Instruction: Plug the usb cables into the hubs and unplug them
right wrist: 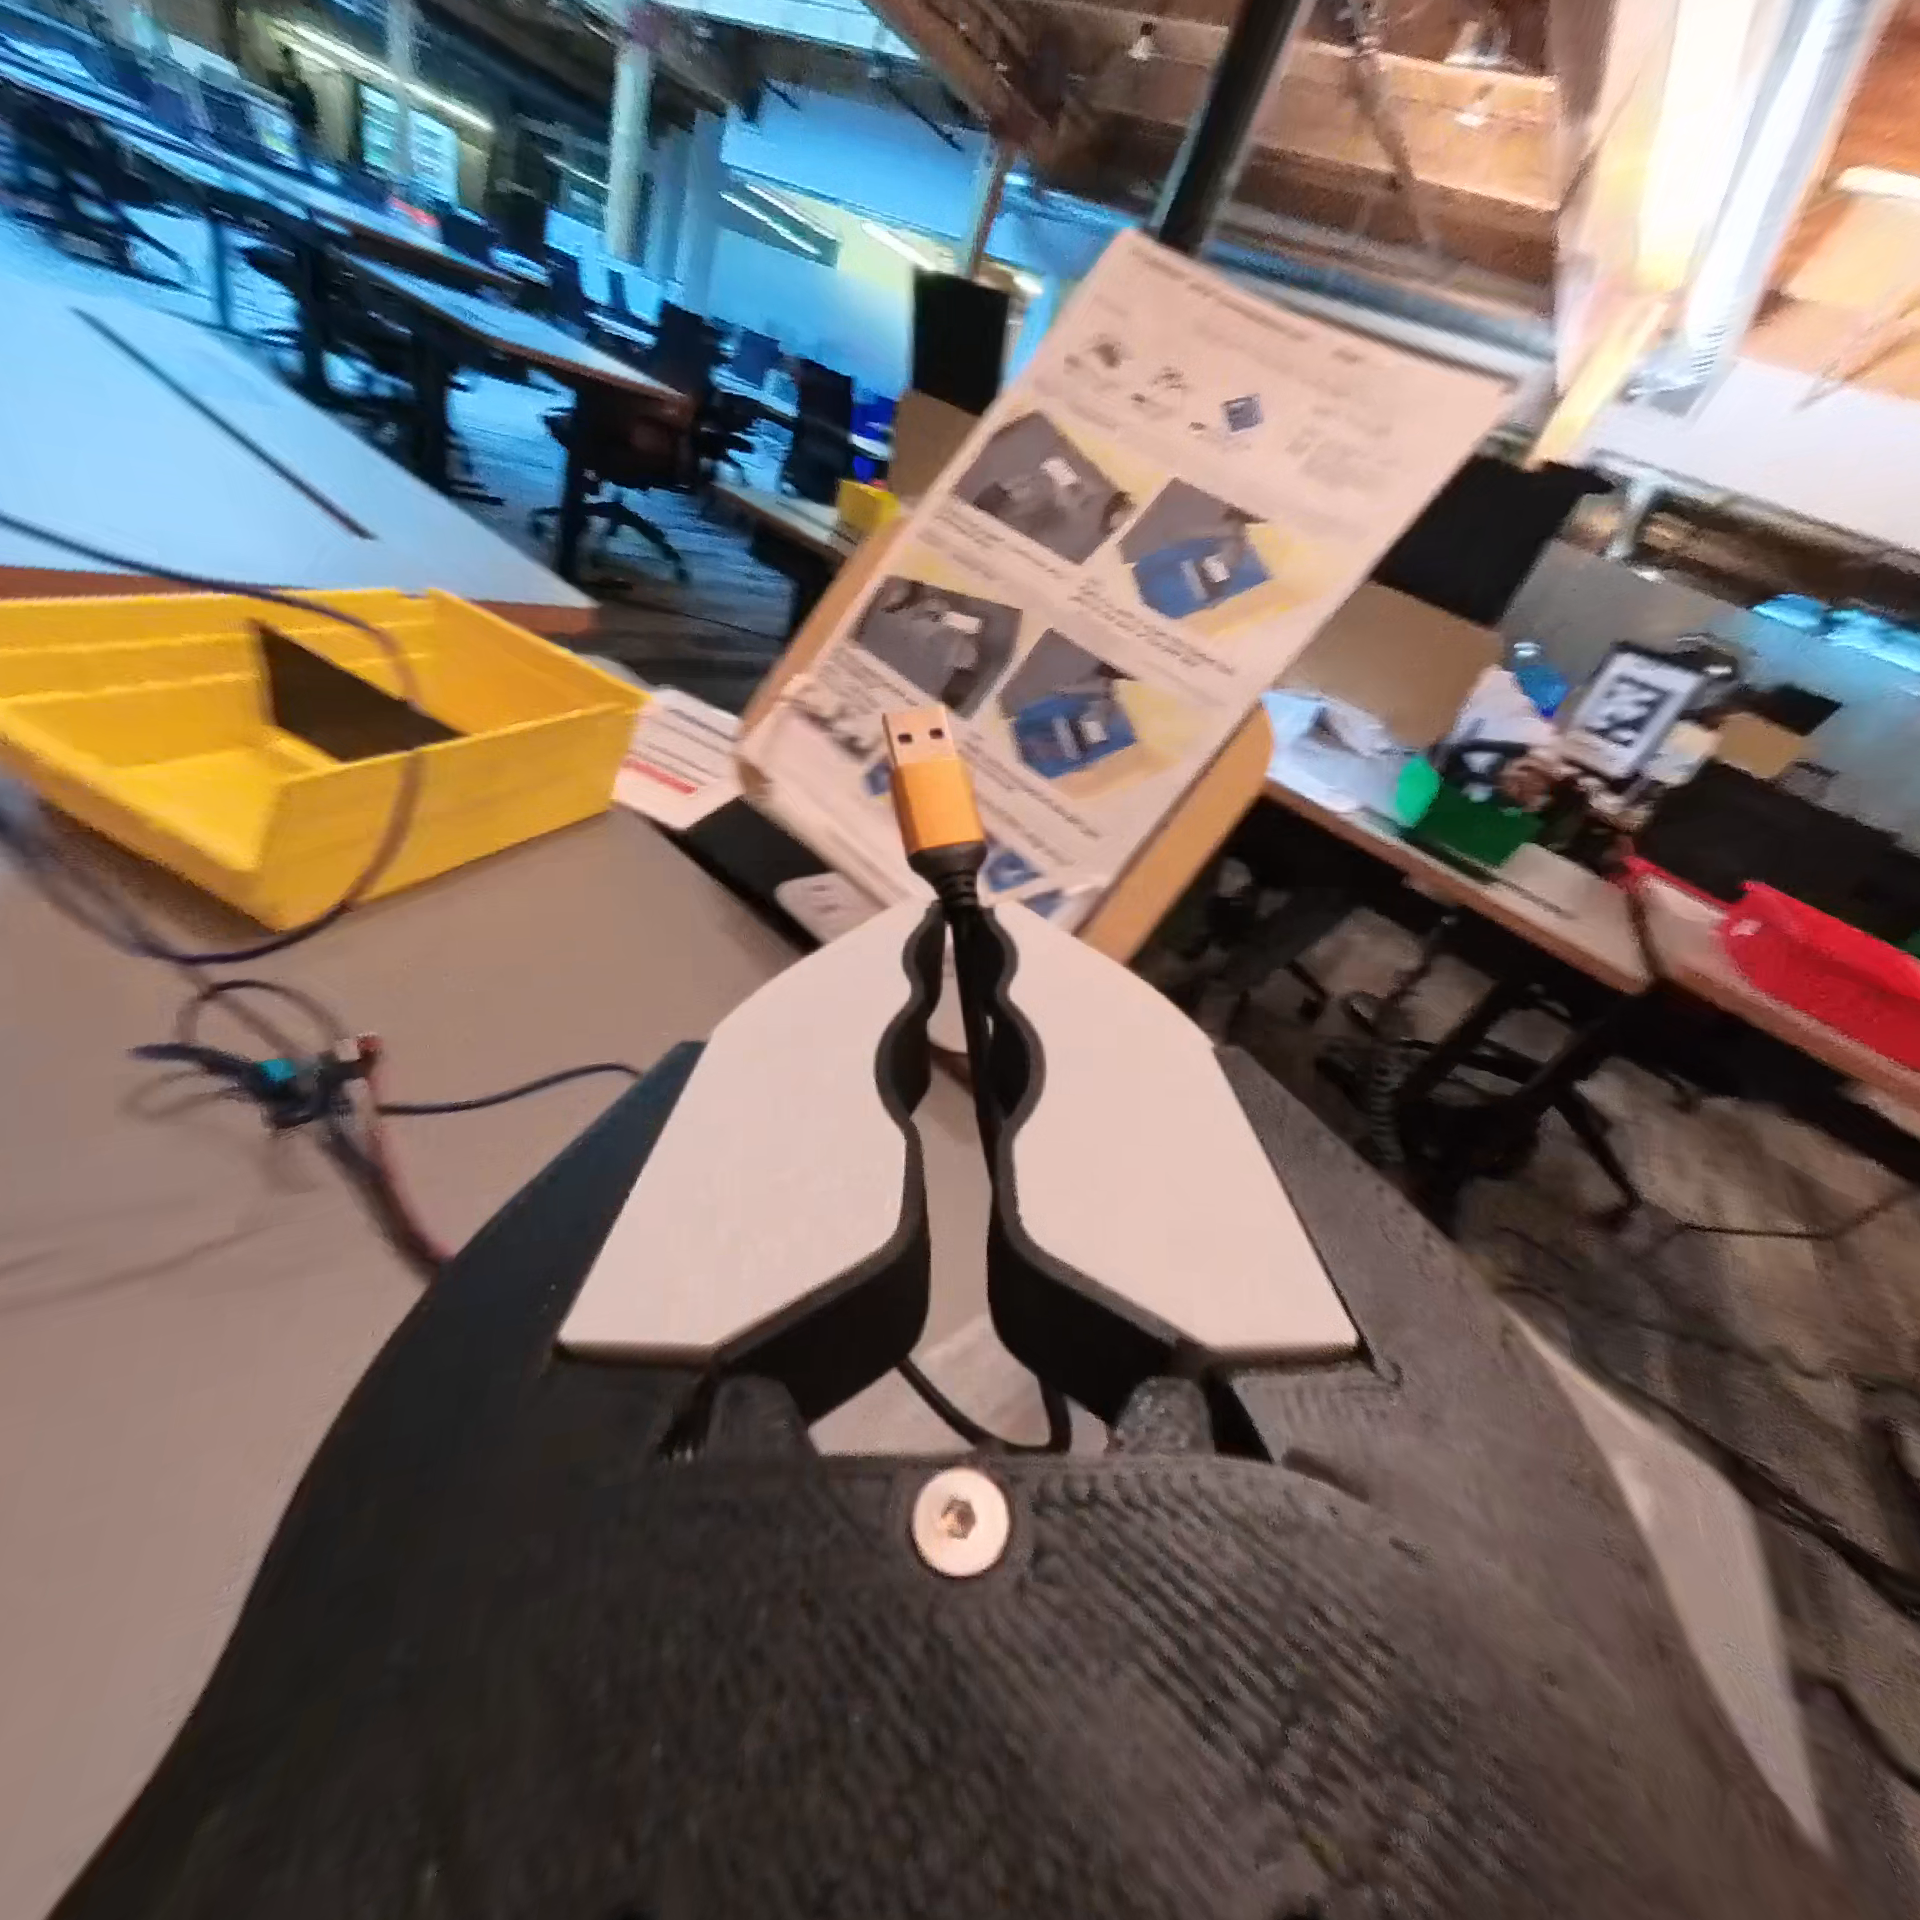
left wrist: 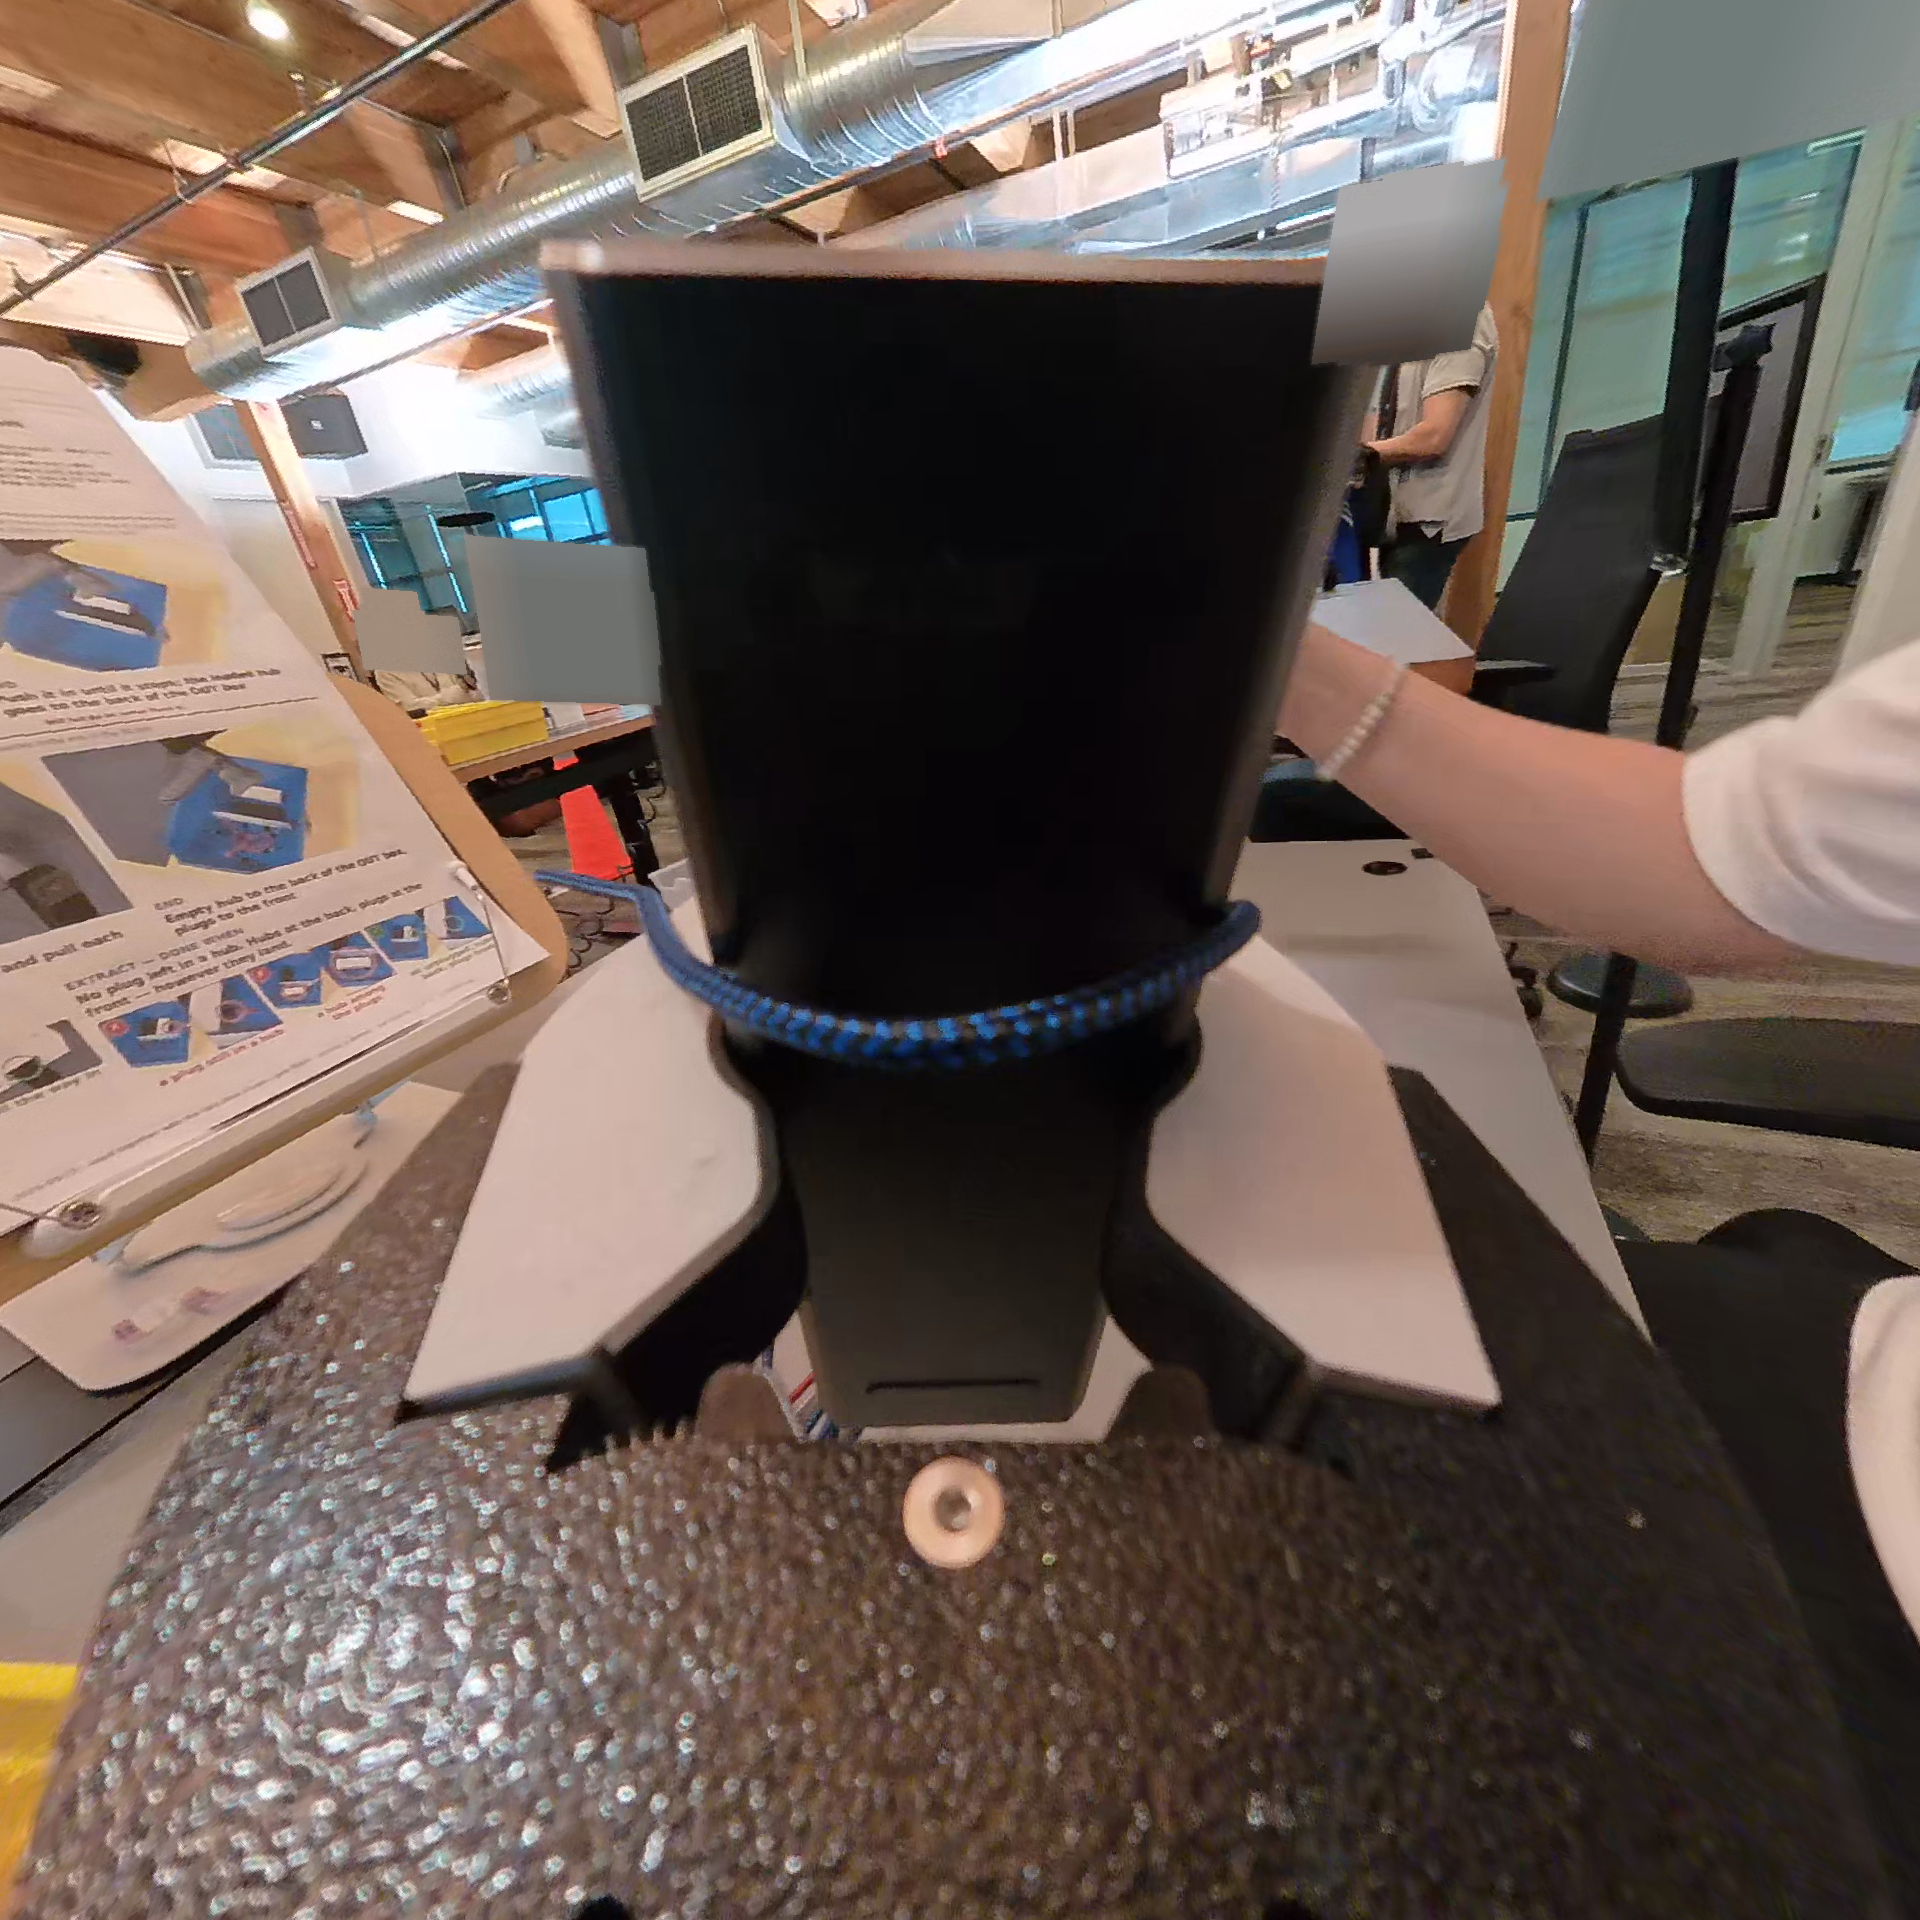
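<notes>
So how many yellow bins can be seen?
1. The yellow bin stands on the table left of the right gripper. Others may be hidden.

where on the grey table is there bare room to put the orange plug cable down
Free: grey table between the yellow bin and the right gripper. Crowded: left edge, where tangled cables lie.

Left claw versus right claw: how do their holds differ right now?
The left claw grips a broad black hub that fills the left wrist view; the right claw pinches a thin black cable. The left claw's fingers sit spread around the hub, while the right claw's fingers are nearly together. A blue braided cable drapes across the hub; the right's cable ends in an orange USB plug pointing away. Both are shut on something.
</notes>
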